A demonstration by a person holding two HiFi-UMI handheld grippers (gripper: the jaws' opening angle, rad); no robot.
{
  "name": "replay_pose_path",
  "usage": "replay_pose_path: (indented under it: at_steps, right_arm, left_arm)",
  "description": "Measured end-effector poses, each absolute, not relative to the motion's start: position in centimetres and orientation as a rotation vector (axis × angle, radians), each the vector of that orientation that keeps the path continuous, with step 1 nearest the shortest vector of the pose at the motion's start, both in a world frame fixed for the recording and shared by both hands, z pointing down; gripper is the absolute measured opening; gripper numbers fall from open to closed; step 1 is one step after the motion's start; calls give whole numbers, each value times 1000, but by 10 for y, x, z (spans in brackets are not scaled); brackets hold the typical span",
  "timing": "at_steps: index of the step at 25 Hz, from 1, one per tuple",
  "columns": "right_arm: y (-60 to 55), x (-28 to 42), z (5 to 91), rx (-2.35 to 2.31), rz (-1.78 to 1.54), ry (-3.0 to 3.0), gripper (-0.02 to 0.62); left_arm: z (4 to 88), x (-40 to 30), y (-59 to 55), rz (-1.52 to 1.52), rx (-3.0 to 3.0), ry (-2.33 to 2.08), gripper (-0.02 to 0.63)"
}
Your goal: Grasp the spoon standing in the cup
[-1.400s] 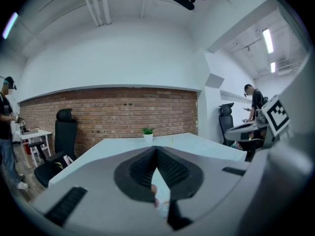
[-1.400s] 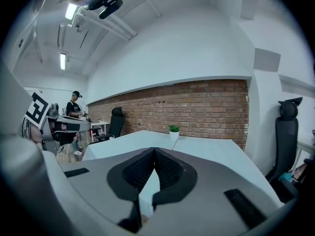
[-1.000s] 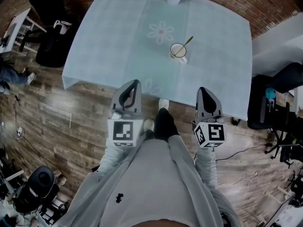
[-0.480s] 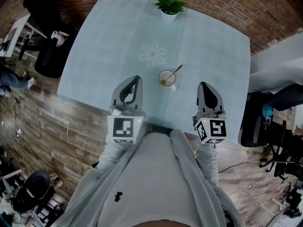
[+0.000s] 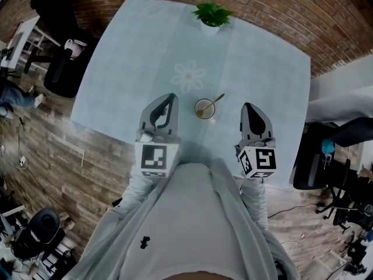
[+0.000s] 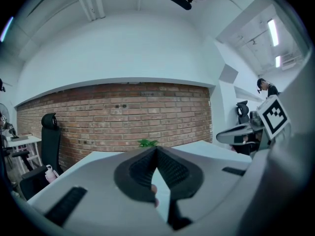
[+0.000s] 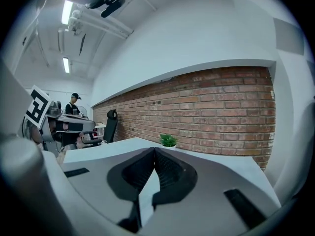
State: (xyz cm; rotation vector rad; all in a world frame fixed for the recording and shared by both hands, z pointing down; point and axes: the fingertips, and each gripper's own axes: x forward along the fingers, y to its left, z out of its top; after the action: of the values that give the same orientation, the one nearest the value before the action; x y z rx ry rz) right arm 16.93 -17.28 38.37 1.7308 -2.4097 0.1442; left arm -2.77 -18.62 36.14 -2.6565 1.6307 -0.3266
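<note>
Bare tablecloth [image 5: 134,57] all round cup [image 5: 204,108]; spoon [image 5: 218,100] handle tilting right. Only potted plant [image 5: 211,16] at far edge, well apart. Open approach from near edge.

The tabletop [image 5: 128,51] was a pale blue-white, with a faint white daisy print [image 5: 189,76] near its middle. The cup [image 5: 204,108] was white and the spoon [image 5: 214,102] golden. At the far edge, the plant [image 5: 212,13] was green and its pot [image 5: 210,28] white. The left gripper [image 5: 169,97] and right gripper [image 5: 247,105] were grey, their cubes patterned in black-and-white squares. The wall [image 5: 280,4] was red-brown brick.
</note>
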Motion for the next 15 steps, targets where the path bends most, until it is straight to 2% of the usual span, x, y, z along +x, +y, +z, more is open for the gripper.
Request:
replay_pose_path:
  at_steps: [15]
  right_arm:
    - [-189,156,393,1706,163,-2382,17]
  left_arm:
    - [367,-25,-204,-335,-2709,1583,17]
